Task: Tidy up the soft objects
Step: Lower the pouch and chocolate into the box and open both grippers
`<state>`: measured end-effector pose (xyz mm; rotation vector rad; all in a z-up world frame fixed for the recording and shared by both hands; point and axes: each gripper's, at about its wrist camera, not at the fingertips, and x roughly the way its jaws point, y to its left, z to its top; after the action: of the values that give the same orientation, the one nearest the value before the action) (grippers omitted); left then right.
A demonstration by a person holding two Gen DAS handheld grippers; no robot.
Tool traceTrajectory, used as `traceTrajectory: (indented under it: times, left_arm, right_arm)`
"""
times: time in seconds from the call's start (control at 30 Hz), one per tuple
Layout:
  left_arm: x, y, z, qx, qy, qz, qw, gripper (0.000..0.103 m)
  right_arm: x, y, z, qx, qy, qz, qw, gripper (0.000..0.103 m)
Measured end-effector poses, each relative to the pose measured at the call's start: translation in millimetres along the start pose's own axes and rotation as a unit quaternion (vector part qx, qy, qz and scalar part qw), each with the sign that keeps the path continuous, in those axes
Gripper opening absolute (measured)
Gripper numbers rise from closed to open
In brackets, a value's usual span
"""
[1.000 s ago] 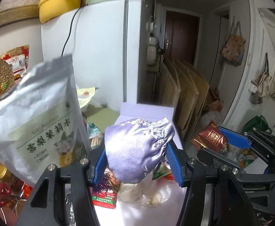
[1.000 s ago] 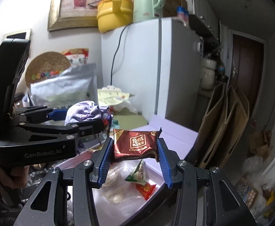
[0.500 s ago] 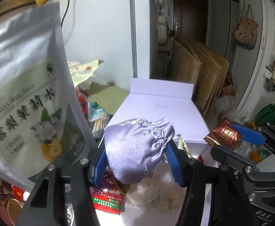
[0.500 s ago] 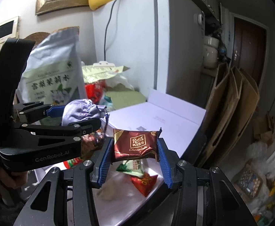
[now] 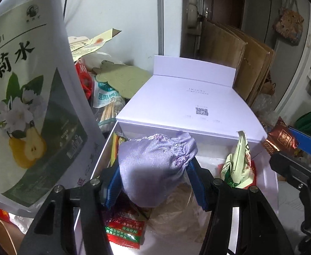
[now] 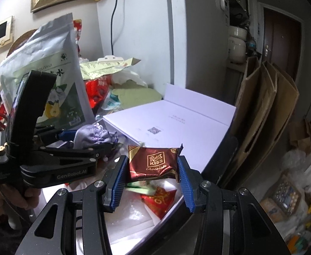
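My left gripper [image 5: 154,180] is shut on a lilac satin pouch [image 5: 155,165] and holds it just above the open white box [image 5: 270,180]. The pouch also shows in the right wrist view [image 6: 91,137]. My right gripper [image 6: 151,180] is shut on a brown Riter Kiss chocolate packet [image 6: 153,163], above the box's right side [image 6: 176,201]. That packet shows at the right of the left wrist view [image 5: 281,138]. Inside the box lie a red-green sachet [image 5: 123,230], a green-white wrapper [image 5: 239,165] and a clear bag [image 5: 176,212].
The box's lid [image 5: 189,108] lies open behind it. A tall silver pear-print pouch [image 5: 27,97] stands close on the left. Snack bags and a green mat [image 5: 121,80] crowd the back left. A white fridge [image 6: 144,42] and cardboard sheets [image 6: 261,110] stand behind.
Both grippers have moved forward and down towards the open box, each still holding its item. The box interior now fills the lower view.
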<state>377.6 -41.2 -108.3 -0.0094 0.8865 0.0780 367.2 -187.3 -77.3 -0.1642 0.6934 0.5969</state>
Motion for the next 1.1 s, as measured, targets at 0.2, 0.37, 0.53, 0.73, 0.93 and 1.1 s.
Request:
traceTrajectory:
  times: [0.2,0.37,0.53,0.73,0.93,1.1]
  left_arm:
    - [4.4,-5.8,0.6,0.016,0.007,0.019,0.9997,0.058]
    - [10.9,-7.8,-0.6,0.022,0.023,0.030,0.9990,0.062]
    - [21.5,-9.3,0.0,0.023,0.049,0.036,0.9979,0.062]
    - [18.1,-3.8,2.7,-0.003,0.054,0.021,0.9983,0.062]
    - [4.6,-1.8,3.4,-0.019,0.049,0.024,0.9983,0.064]
    - [-11.9,-2.0,2.7,-0.016,0.024,0.038,0.9989,0.077]
  right_arm:
    - [16.9,1.1,-6.9,0.003,0.016,0.005,1.000,0.046]
    - [27.5,-1.8,-10.5,0.013,0.026,0.009,1.000,0.046]
    - [29.8,-4.4,-11.6,0.022,0.028,0.014,0.999,0.046]
    - [30.4,-3.8,-11.2,0.019,0.030,0.014,0.999,0.046]
    - [30.4,-3.2,-12.9,0.022,0.030,0.018,0.999,0.046]
    - [28.5,-4.2,-11.8,0.021,0.030,0.020,0.999,0.046]
